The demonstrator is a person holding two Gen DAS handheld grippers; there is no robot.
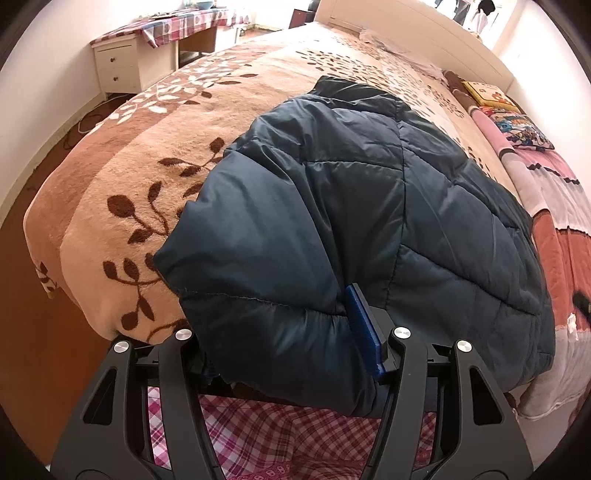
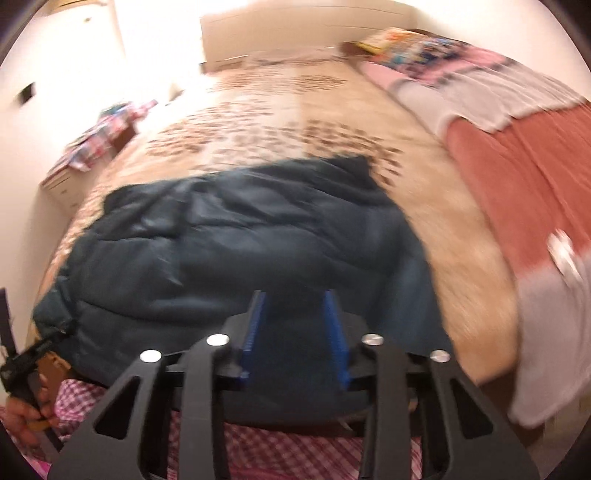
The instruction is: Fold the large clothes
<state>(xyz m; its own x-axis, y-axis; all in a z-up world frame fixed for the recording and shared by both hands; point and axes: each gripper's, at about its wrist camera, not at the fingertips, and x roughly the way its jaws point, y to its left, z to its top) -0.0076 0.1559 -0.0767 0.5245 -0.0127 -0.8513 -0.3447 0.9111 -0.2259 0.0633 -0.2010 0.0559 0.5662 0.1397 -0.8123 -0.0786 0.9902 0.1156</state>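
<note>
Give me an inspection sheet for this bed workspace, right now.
Surface: bed under a beige leaf-print blanket.
Job's things: dark quilted jacket spread on the blanket, near hem hanging over the bed edge.
Clutter: pillows and a pink quilt along one side.
Tongs: left tongs closed on the jacket's thick hem; right tongs pads apart over the hem, blur hides any pinch.
Cables: one cord on the floor by the white drawers.
Surroundings: desk with checked cloth, white headboard.

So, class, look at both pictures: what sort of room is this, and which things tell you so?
Most likely a bedroom in a home: a large bed with a leaf-patterned blanket, a white headboard and a white bedside drawer unit.
</note>
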